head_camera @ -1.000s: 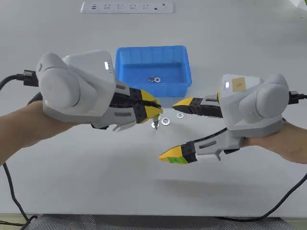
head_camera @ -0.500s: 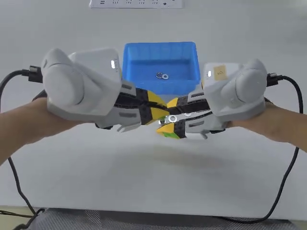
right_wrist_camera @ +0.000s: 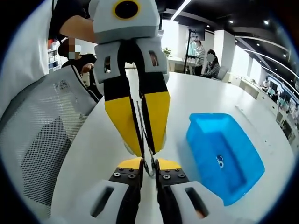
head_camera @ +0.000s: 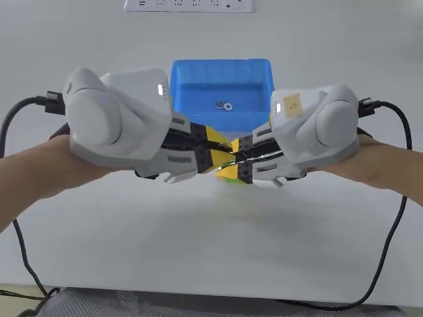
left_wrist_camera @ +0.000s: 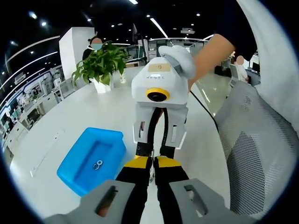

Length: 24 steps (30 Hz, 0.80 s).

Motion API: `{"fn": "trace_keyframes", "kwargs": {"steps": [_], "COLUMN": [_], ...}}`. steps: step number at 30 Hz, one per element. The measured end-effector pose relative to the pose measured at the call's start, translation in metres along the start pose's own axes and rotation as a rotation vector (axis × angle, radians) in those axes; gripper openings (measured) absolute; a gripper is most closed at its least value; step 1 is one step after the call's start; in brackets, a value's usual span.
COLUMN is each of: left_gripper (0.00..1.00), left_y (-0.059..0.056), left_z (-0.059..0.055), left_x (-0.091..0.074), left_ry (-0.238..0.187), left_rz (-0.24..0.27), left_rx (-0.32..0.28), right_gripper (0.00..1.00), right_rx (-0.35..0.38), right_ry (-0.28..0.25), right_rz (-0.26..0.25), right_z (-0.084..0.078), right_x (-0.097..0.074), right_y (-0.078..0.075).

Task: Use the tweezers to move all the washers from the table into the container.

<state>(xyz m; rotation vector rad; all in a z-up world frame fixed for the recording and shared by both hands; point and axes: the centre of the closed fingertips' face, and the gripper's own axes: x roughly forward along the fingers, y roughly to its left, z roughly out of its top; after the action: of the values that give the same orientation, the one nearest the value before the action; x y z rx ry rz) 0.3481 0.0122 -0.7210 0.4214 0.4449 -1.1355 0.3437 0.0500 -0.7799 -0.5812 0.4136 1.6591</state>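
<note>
My left gripper (head_camera: 221,156) and right gripper (head_camera: 232,164) meet tip to tip above the white table, just in front of the blue container (head_camera: 221,64). Thin metal tweezers (right_wrist_camera: 142,122) run between the left gripper's (right_wrist_camera: 146,148) yellow jaws, which are shut on them. My right gripper (right_wrist_camera: 149,165) has its jaws closed on the tweezers' tip end. In the left gripper view my left gripper (left_wrist_camera: 153,163) faces the right one head-on. Two washers (head_camera: 225,105) lie in the container (left_wrist_camera: 77,156), also seen as washers (right_wrist_camera: 219,162). The table under the jaws is hidden.
A white power strip (head_camera: 188,5) lies at the table's far edge. Black cables (head_camera: 16,228) trail from both grippers toward the near edge. A mesh chair (left_wrist_camera: 261,163) stands by the table, and a potted plant (left_wrist_camera: 100,67) at its far end.
The right gripper, wide open a second ago, has moved left to the left gripper and closed on the tweezers. The loose washers on the table are now covered by the grippers.
</note>
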Motion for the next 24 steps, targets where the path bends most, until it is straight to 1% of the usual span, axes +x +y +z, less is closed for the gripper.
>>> {"fn": "trace_keyframes", "kwargs": {"steps": [2, 3, 4, 7, 9, 12, 14, 16, 18, 20, 24], "left_gripper": [0.08, 0.08, 0.08, 0.08, 0.08, 0.09, 0.1, 0.13, 0.16, 0.17, 0.19], "left_y": [0.0019, 0.003, 0.0036, 0.0038, 0.0035, 0.0036, 0.0036, 0.0, -0.0015, -0.0014, -0.0001], "left_z": [-0.0001, 0.0001, 0.0003, 0.0001, 0.0002, 0.0, -0.0009, -0.0014, -0.0019, -0.0028, -0.0018], "left_x": [0.0004, 0.0006, 0.001, 0.0015, 0.0016, 0.0013, 0.0013, 0.0019, 0.0022, 0.0023, 0.001], "left_ry": [-0.001, -0.007, -0.018, -0.021, -0.021, -0.029, -0.021, -0.016, -0.012, -0.006, -0.012], "left_rz": [0.004, 0.007, 0.007, 0.013, 0.012, 0.001, 0.001, -0.021, -0.029, -0.028, -0.024], "left_rx": [-0.001, -0.018, -0.056, -0.047, -0.05, -0.091, -0.071, -0.079, -0.079, -0.068, -0.082], "right_gripper": [0.1, 0.1, 0.1, 0.1, 0.1, 0.1, 0.1, 0.1, 0.1, 0.09, 0.09], "right_rx": [-0.005, -0.004, -0.001, -0.002, -0.012, -0.012, -0.004, -0.005, -0.005, -0.004, 0.001], "right_ry": [0.001, 0.0, -0.001, -0.004, -0.006, -0.018, -0.024, -0.025, -0.026, -0.027, -0.028], "right_rz": [-0.003, -0.004, -0.004, -0.009, -0.014, -0.023, -0.028, -0.031, -0.03, -0.031, -0.035], "right_z": [0.0005, 0.0008, 0.0008, 0.001, 0.002, 0.002, 0.002, 0.0026, 0.0027, 0.0028, 0.0024], "right_x": [-0.0002, -0.0004, -0.0005, -0.0012, -0.0018, -0.0028, -0.0032, -0.0036, -0.0038, -0.0038, -0.004], "right_y": [-0.0004, -0.0002, -0.0003, -0.0003, 0.0015, 0.0019, 0.0007, 0.0006, 0.0006, 0.0002, -0.0015]}}
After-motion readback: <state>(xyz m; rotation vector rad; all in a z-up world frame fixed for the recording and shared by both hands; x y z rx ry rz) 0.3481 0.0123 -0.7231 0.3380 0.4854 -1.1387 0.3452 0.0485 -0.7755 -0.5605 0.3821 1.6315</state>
